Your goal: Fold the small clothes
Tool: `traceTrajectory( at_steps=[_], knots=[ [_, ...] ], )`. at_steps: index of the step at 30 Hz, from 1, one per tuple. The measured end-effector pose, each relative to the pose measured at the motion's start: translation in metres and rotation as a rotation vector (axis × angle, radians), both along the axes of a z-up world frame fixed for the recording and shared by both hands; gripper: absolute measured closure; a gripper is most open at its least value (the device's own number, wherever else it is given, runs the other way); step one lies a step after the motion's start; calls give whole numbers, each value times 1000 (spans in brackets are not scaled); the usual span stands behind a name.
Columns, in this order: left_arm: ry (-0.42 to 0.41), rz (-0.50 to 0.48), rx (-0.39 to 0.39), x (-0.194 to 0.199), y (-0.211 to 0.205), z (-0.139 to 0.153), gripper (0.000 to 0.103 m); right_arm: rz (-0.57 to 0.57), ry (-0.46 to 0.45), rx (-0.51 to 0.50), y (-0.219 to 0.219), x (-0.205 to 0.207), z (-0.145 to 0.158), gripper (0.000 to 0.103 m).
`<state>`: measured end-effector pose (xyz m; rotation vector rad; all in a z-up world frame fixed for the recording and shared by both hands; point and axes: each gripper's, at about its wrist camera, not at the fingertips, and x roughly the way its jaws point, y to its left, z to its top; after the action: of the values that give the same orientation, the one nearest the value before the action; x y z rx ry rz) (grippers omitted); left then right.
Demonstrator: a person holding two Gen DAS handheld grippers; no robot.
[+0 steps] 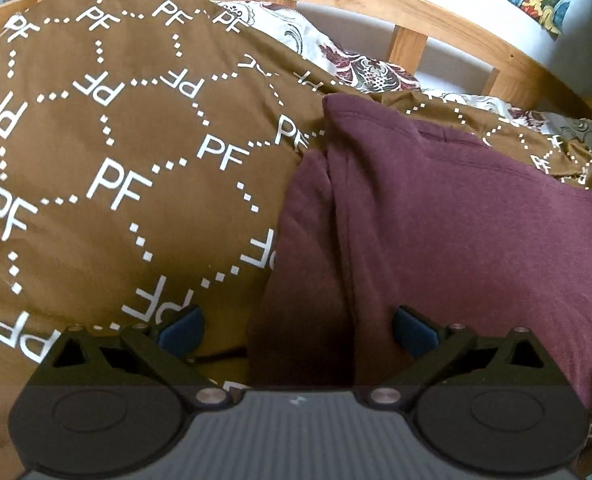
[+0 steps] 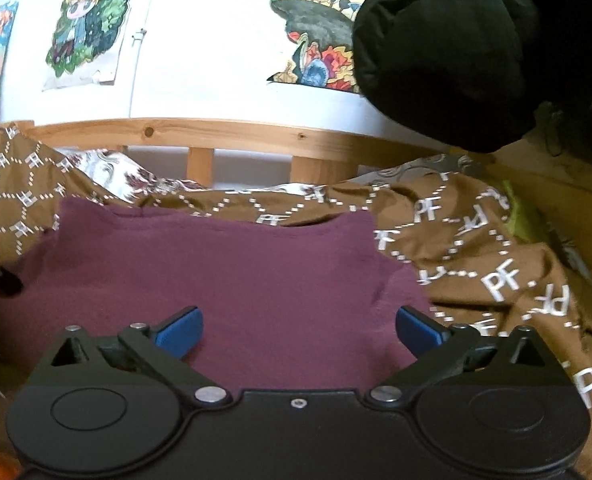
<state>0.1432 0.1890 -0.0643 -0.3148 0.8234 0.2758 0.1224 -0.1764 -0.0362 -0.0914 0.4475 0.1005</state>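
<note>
Maroon T-shirt (image 2: 223, 272) is laid part-folded on the brown bedspread (image 1: 115, 152), mid-frame; further folds seem left. Both tongs, left (image 1: 296, 330) and right (image 2: 298, 330), are spread apart, empty.

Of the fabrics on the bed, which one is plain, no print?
The maroon garment: solid colour, while the brown cover carries white PF lettering and the white sheet is floral.

The shirt (image 2: 215, 272) lies on the bedspread (image 2: 496, 264). The bed rail (image 2: 231, 134) runs behind both. Posters (image 2: 91, 24) hang on the wall above the rail.
</note>
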Motion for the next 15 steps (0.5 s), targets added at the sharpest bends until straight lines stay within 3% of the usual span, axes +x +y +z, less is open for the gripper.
traceTrajectory(
  at_steps=[4,8,15],
  knots=[
    [-49,-7,-73,-10,9,-5,1,45,42,-4,26,4,-3,1],
    [-72,-24,-95,-15,10,-5,1,86,144,-54,44,6,-25,1],
    [-74,-47,-59,-15,0,-8,1,87,172,36,32,6,-39,1]
  ],
)
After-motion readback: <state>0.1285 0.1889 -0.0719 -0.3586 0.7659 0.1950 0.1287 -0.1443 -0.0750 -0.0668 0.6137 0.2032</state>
